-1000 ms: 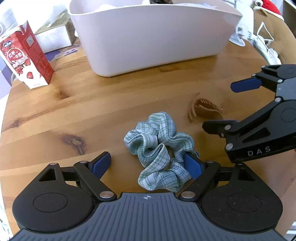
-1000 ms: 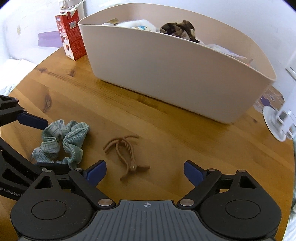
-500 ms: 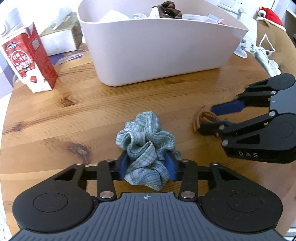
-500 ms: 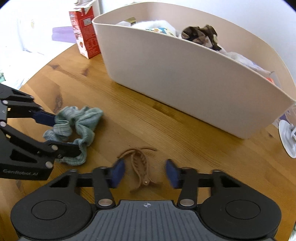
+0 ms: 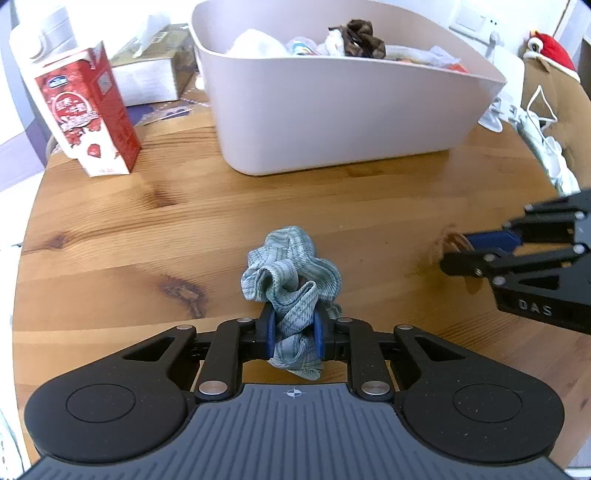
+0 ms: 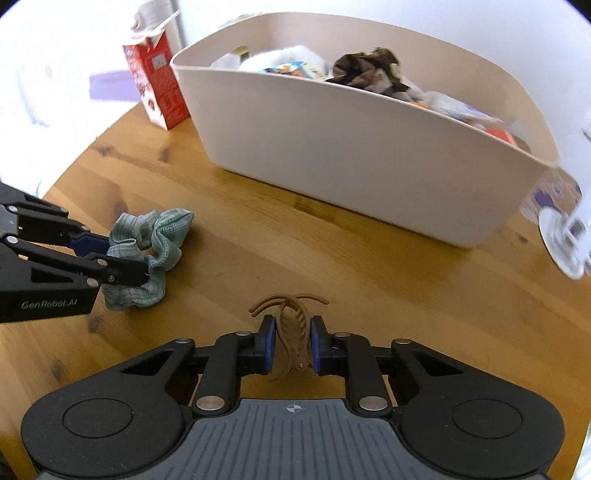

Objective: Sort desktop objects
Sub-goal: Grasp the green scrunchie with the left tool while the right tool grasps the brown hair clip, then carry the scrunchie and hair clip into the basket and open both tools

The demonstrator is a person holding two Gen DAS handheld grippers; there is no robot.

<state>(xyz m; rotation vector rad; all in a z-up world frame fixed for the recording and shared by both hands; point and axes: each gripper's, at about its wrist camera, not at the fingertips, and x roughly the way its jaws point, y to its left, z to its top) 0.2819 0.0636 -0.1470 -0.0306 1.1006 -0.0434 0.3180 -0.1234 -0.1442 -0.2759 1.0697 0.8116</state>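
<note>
Your left gripper (image 5: 293,338) has just closed its fingers on the green plaid scrunchie (image 5: 291,280), low centre of its view; your right gripper (image 6: 290,350) has just closed on the brown claw clip (image 6: 291,325). The white bin (image 5: 332,122), already holding a brown scrunchie (image 5: 360,33), fills the top. A red carton (image 5: 86,118) stands upper left. Open bench (image 5: 147,221) lies between.

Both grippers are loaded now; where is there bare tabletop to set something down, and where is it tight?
Bare wood lies between the pink bin and the green scrunchie, and left of the scrunchie below the red carton. It is crowded inside the bin, already heaped, and between the left gripper and right gripper, which holds the brown hair claw.
</note>
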